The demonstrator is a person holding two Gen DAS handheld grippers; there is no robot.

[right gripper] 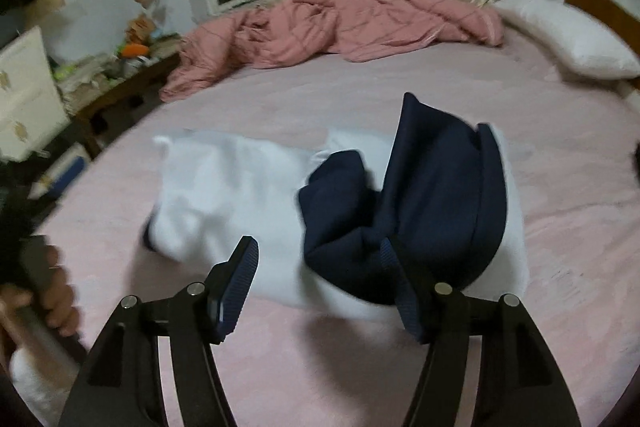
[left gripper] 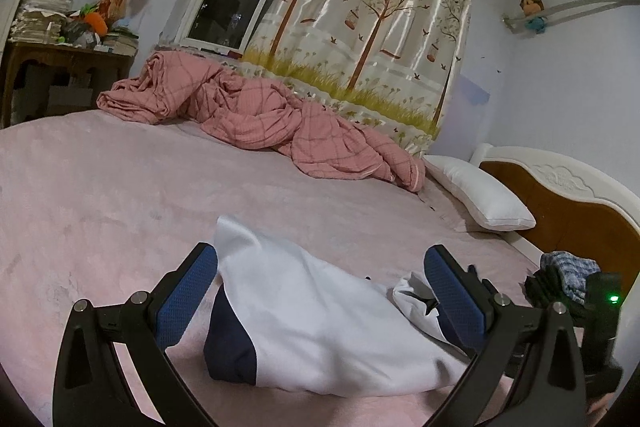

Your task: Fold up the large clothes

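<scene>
One white and navy garment (left gripper: 320,315) lies bunched on a pink bed (left gripper: 100,211). Two claws hover over it: the left claw (left gripper: 320,287) spread apart around the cloth, the right claw (right gripper: 320,283) apart, gripping nothing. One pillow (left gripper: 480,195), one pink quilt (left gripper: 248,111).

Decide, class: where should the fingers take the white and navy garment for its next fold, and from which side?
Probably the raised navy flap of the white and navy garment. Come from the near side: its upturned edge stands clear of the pink bedsheet, so fingers can close on it.
</scene>
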